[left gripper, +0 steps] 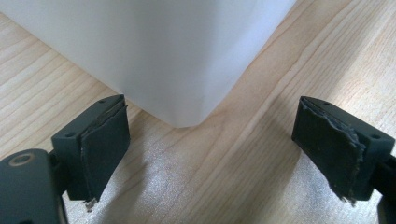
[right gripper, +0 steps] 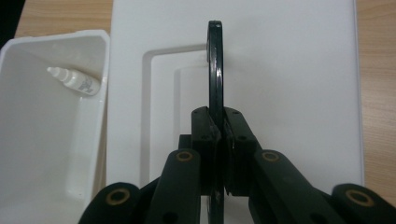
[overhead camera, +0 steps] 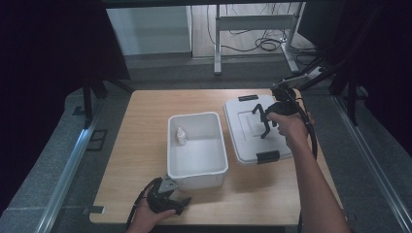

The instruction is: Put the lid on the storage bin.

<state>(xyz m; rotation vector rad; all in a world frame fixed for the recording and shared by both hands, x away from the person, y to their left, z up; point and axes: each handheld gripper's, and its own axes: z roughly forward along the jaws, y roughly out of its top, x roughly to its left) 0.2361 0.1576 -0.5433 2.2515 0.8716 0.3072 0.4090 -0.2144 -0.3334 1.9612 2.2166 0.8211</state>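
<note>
On the wooden counter [overhead camera: 145, 145] an open white bin [overhead camera: 197, 149] holds a small white bottle [overhead camera: 180, 136] lying against its far left wall. Just right of the bin lies its white lid [overhead camera: 243, 141], with black clips at the near and far edges. The right gripper [right gripper: 219, 135] is above the lid, fingers clenched on a thin black handle [right gripper: 214, 70] standing upright, probably the lid's own. The left gripper [left gripper: 210, 140] rests near the bin's near corner, fingers [left gripper: 105, 144] spread wide and empty.
</note>
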